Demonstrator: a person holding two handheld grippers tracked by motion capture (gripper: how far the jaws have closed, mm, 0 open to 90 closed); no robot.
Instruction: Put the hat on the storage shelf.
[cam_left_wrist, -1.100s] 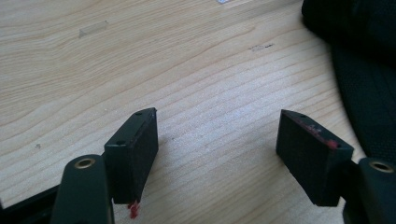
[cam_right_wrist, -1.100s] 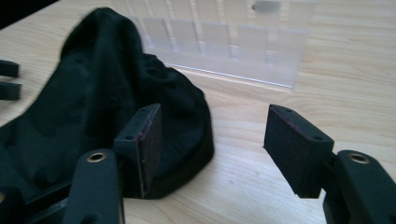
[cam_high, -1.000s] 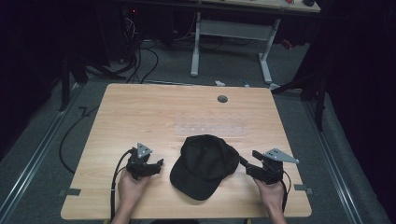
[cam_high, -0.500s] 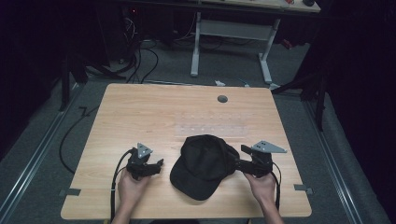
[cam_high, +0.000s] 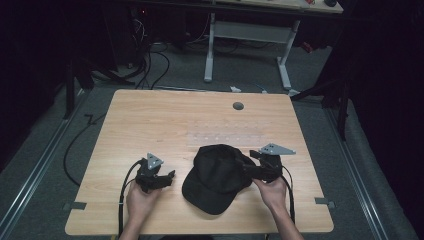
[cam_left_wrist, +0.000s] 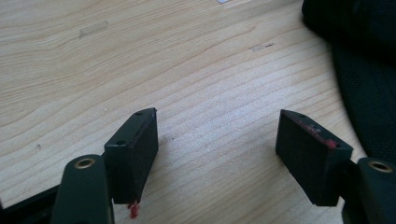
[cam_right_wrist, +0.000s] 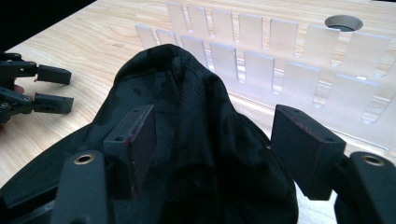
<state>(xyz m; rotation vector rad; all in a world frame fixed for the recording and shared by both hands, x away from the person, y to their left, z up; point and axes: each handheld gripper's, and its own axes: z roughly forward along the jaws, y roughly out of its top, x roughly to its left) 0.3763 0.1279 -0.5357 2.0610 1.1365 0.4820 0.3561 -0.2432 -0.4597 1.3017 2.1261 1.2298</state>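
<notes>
Wooden table (cam_high: 150, 125), seemingly unbranded cap (cam_high: 220, 175)

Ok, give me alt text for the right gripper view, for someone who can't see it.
The right gripper is open, its two black jaws either side of the raised crown of a black cap on a light wooden table. Behind the cap lie rows of clear rectangular strips, and the left gripper sits at the far left, also open.
</notes>
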